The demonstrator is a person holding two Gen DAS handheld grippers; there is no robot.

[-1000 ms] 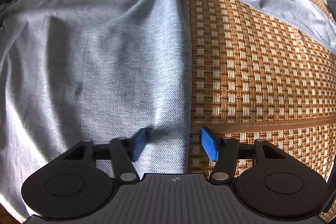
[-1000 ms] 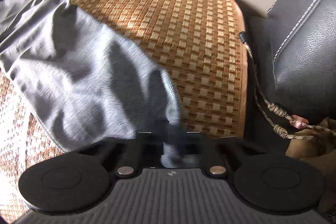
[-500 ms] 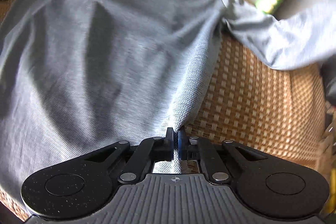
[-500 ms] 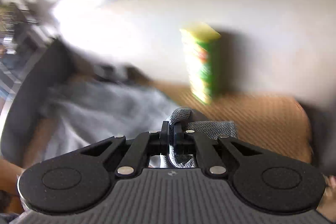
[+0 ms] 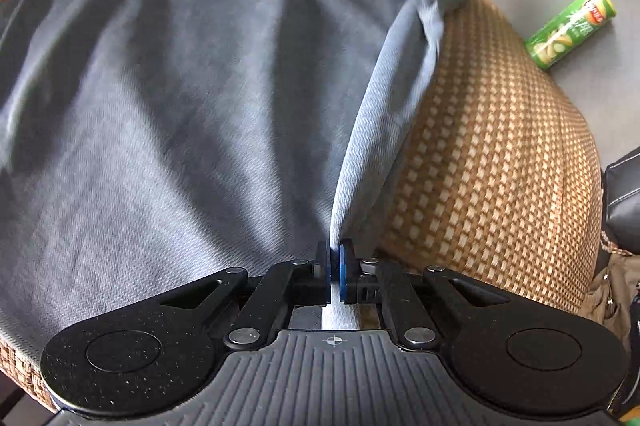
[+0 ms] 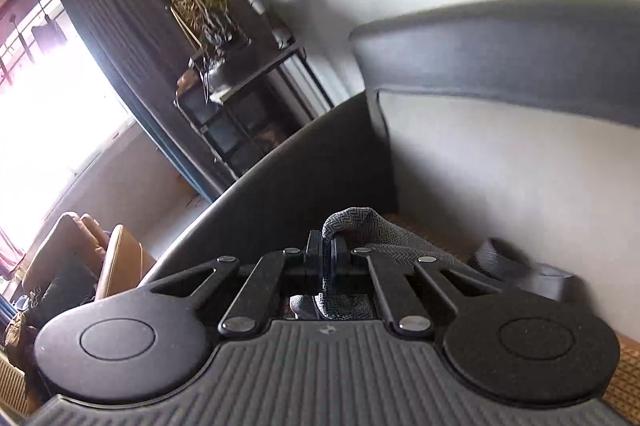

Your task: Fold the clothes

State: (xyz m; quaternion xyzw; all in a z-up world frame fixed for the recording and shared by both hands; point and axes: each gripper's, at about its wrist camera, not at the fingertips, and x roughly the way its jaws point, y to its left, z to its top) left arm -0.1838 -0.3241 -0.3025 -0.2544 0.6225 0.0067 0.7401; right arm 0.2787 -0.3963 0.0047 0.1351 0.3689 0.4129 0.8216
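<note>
Pinching the side edge of a grey garment (image 5: 180,98), the left gripper (image 5: 334,268) has its blue pads clenched tight on a raised ridge of cloth; a second ago those pads stood apart on either side of that flat edge, so the grasp is new. From the pinch, the fabric rises in a taut fold running far and to the right, while the rest of the garment lies spread over a woven cane mat (image 5: 492,154) to the left. A green snack can (image 5: 570,26) lies on its side at the far right, beyond the mat. The right gripper (image 6: 327,260) is likewise clenched on a bunched end of the same herringbone cloth (image 6: 360,226), which loops over its fingertips. A second ago this gripper looked down at the mat with the cloth draped low; now its view is tilted and shows a dark sofa arm (image 6: 288,182), a white wall, a bright window (image 6: 52,130) at the far left and a shelf with plants (image 6: 224,66). That suggests the held end has been lifted high and swung across. With both ends gripped, the garment seems ready for a first fold over its body.
</note>
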